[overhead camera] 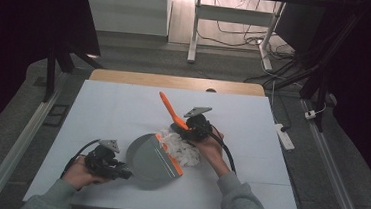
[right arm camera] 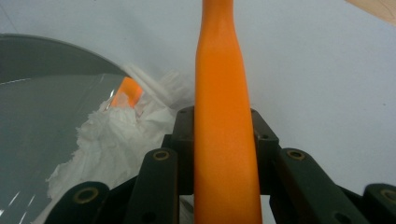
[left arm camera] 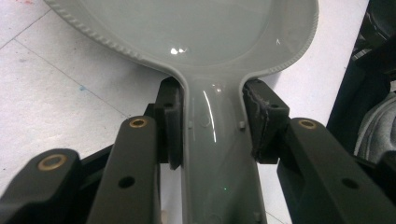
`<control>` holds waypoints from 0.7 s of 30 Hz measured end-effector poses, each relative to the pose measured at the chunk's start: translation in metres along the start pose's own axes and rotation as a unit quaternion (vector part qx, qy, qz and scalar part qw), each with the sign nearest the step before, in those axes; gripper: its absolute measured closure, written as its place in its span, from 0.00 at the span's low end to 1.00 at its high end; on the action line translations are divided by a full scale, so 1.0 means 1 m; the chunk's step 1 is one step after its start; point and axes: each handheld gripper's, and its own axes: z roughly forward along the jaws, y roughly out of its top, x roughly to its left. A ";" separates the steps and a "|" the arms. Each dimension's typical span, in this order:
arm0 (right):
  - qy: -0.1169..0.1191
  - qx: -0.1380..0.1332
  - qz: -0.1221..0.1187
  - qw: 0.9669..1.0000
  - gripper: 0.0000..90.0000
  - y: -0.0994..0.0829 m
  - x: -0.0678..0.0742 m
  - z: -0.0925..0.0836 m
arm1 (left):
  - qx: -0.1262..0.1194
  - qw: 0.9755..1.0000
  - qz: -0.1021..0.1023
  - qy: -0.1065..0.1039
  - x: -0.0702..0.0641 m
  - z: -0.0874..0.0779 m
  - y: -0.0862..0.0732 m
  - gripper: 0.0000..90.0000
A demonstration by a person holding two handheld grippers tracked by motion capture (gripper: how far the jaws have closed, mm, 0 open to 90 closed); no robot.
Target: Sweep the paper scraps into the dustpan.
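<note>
Tissue (overhead camera: pixel 184 149), crumpled and white, lies mid-bench just beyond the orange lip of the grey dustpan (overhead camera: pixel 154 159), touching it. It looks feather-light and soft (likely to drag or catch rather than slide), so sweeping seems wiser than pinching; the stiff tools are best held by their handles, as now. The left claw (left arm camera: pixel 212 123) is clenched on the dustpan's glossy handle, both pads flat against its sides, with the left hand (overhead camera: pixel 80 172) low at the near left of the white bench (overhead camera: pixel 113 109). The right claw (right arm camera: pixel 223 140) grips the orange brush handle (right arm camera: pixel 223 116), which slants up and away to the far left, the right hand (overhead camera: pixel 210 146) just right of the tissue.
</note>
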 end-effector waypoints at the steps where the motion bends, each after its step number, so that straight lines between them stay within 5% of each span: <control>1: 0.001 0.000 0.000 1.000 0.78 0.000 0.001 0.000 | 0.000 1.000 0.000 0.000 0.000 0.000 0.000 0.69; 21: 0.043 -0.002 -0.036 0.998 0.78 0.001 0.033 -0.004 | 0.000 1.000 -0.001 0.000 0.000 0.000 0.000 0.69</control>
